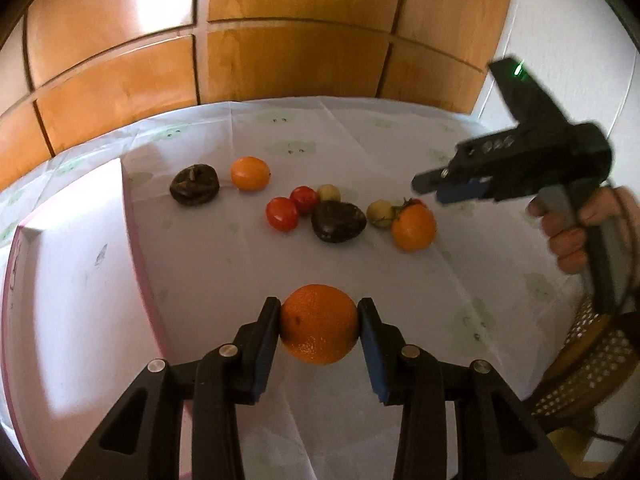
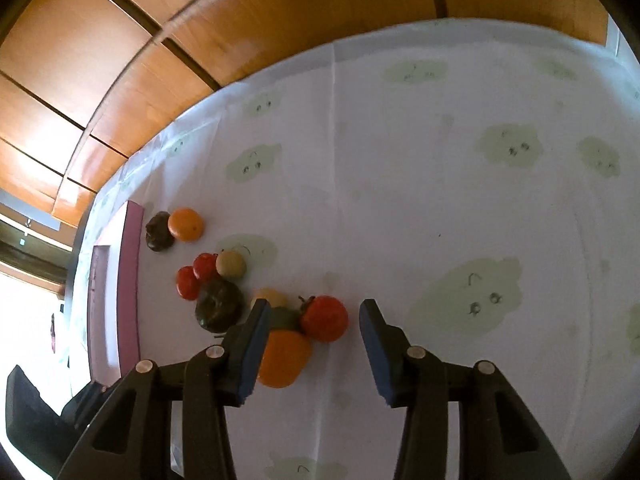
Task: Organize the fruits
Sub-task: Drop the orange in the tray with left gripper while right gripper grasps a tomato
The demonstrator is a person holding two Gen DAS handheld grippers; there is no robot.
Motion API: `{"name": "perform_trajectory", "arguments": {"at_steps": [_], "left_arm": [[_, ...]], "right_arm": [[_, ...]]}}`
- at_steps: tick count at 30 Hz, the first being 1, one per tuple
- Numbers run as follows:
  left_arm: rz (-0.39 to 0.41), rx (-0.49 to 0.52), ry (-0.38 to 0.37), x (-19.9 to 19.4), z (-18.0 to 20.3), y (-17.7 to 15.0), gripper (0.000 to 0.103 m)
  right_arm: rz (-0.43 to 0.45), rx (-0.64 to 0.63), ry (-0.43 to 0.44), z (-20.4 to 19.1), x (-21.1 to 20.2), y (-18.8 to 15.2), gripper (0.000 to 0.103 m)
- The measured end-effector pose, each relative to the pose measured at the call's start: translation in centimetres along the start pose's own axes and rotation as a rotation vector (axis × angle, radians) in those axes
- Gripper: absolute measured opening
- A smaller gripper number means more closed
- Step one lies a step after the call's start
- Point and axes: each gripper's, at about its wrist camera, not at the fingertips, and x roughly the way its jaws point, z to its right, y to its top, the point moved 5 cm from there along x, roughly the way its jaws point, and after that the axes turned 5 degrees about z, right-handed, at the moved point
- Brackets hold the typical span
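Several fruits on a pale printed tablecloth (image 2: 400, 200) before wooden panelling (image 1: 280, 40).

Bench (image 1: 400, 152) covered in a pale cloth printed with faint green cartoon faces, creased in straight folds. White box with pink edges (image 1: 80, 260) at the left of the left wrist view. Near the box's far corner, a dark fruit (image 1: 195, 189) just beside a small orange (image 1: 250, 173). In mid-frame, a loose cluster: two red tomatoes (image 1: 292, 208) touching, two pale yellowish fruits (image 1: 380, 213), another dark fruit (image 1: 338, 222), an orange (image 1: 413, 227) and a red tomato with a stem (image 2: 324, 318)
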Motion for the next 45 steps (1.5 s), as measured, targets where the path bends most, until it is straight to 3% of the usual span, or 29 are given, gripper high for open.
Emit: {"name": "perform_trajectory", "arguments": {"at_steps": [7, 12, 18, 21, 23, 40, 45], "left_arm": [[0.099, -0.059, -0.010, -4.3, -2.2, 1.7, 0.039], [0.152, -0.149, 0.053, -6.6, -7.3, 3.4, 0.040], [0.102, -0.297, 0.162, -4.6, -14.6, 4.3, 0.040], [0.057, -0.364, 0.192, -2.6, -17.1, 4.4, 0.040], [0.026, -0.382, 0.220, -1.2, -18.1, 4.3, 0.040], [-0.036, -0.409, 0.282, 3.9, -19.4, 5.1, 0.041], [-0.006, -0.387, 0.317, 2.6, -19.2, 5.1, 0.051]], "right_arm": [[-0.041, 0.058, 0.024, 0.4, 1.5, -0.1, 0.046], [-0.074, 0.095, 0.045, 0.4, 2.1, -0.4, 0.042], [-0.080, 0.132, 0.066, 0.8, 2.1, -0.6, 0.041], [-0.075, 0.132, 0.060, 0.9, 2.1, -0.5, 0.030], [-0.073, 0.139, 0.062, 1.0, 2.1, -0.4, 0.030], [-0.047, 0.049, 0.009, 0.2, 2.1, -0.2, 0.029], [-0.039, 0.027, 0.001, -0.2, 2.1, -0.2, 0.029]]}}
